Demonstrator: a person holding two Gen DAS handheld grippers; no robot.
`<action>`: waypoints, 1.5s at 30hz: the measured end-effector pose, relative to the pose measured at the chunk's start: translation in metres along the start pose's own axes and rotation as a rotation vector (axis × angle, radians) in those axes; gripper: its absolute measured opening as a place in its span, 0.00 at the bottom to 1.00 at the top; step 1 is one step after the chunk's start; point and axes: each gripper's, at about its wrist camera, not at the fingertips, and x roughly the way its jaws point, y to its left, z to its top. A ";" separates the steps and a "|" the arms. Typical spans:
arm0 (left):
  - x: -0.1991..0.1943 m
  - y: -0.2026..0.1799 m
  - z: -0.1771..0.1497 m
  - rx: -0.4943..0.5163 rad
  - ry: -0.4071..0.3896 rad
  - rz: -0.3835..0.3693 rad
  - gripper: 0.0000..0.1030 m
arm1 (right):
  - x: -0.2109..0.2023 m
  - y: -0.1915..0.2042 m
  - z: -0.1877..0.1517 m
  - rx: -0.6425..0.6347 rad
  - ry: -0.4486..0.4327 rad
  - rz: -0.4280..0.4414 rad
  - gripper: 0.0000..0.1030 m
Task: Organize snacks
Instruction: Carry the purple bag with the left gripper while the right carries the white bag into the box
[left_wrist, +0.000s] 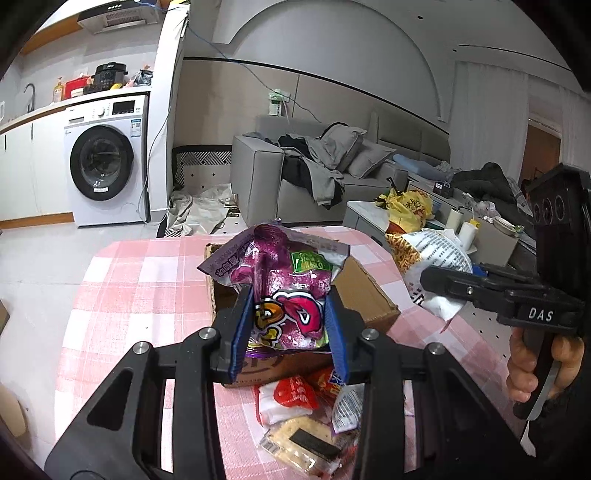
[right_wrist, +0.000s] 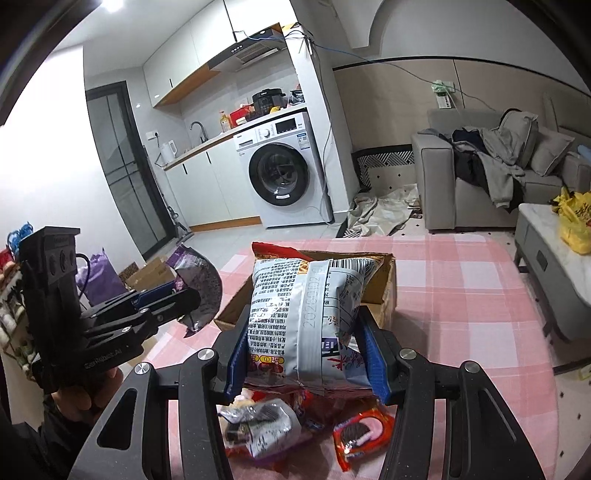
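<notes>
Pink checked tablecloth (right_wrist: 461, 295) bears cardboard box (right_wrist: 384, 280); washing machine (right_wrist: 284, 173) behind.

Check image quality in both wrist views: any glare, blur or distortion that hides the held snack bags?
Left wrist: strong fisheye bending, dark vignette corners; the purple bag in the left gripper glitters with specular glare but reads sharp. Right wrist: blown-out white area at the left edge; the printed chip bag in the right gripper has legible print.
</notes>
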 end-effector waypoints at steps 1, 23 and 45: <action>0.003 0.001 0.002 -0.004 0.002 0.001 0.33 | 0.002 -0.001 0.002 0.004 0.003 0.005 0.52; 0.104 0.024 0.020 0.005 0.063 0.041 0.33 | 0.080 -0.025 0.004 0.053 0.050 0.036 0.52; 0.194 0.009 0.012 0.028 0.134 0.061 0.33 | 0.131 -0.039 0.008 0.057 0.093 0.020 0.52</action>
